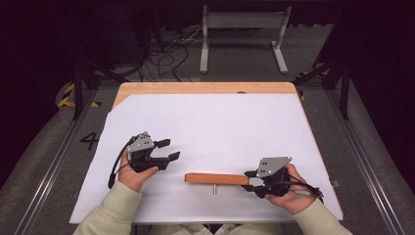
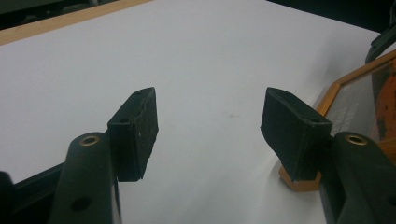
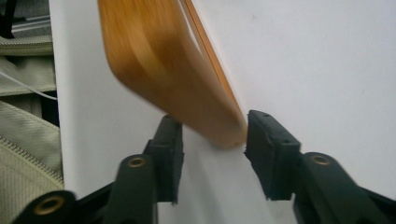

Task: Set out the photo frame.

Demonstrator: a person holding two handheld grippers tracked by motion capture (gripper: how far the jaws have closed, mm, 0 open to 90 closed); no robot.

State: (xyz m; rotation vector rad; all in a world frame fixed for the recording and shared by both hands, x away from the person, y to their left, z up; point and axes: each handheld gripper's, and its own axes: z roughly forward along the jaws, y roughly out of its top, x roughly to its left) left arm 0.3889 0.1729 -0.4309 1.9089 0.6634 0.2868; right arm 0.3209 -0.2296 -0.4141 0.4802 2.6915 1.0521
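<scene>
A flat wooden picture frame [image 1: 217, 178] stands on its long edge near the table's front, with a small peg [image 1: 214, 188] sticking out toward me. My right gripper [image 1: 248, 180] is at the frame's right end. In the right gripper view the frame's [image 3: 159, 60] rounded corner lies between the jaws of that gripper [image 3: 212, 144], close to the right-hand pad [image 3: 268, 149], with a strip of white showing beside the other pad. My left gripper [image 1: 171, 149] rests left of the frame, apart from it, and is open and empty [image 2: 210, 126]. The frame's glazed face [image 2: 355, 93] shows past its right-hand jaw.
A white sheet [image 1: 210, 122] covers most of the wooden table [image 1: 195, 88]. Beyond the far edge a grey metal stand [image 1: 242, 29] and loose cables [image 1: 166, 54] sit on the dark floor. A beige sleeve [image 3: 23, 163] lies at the table's near edge.
</scene>
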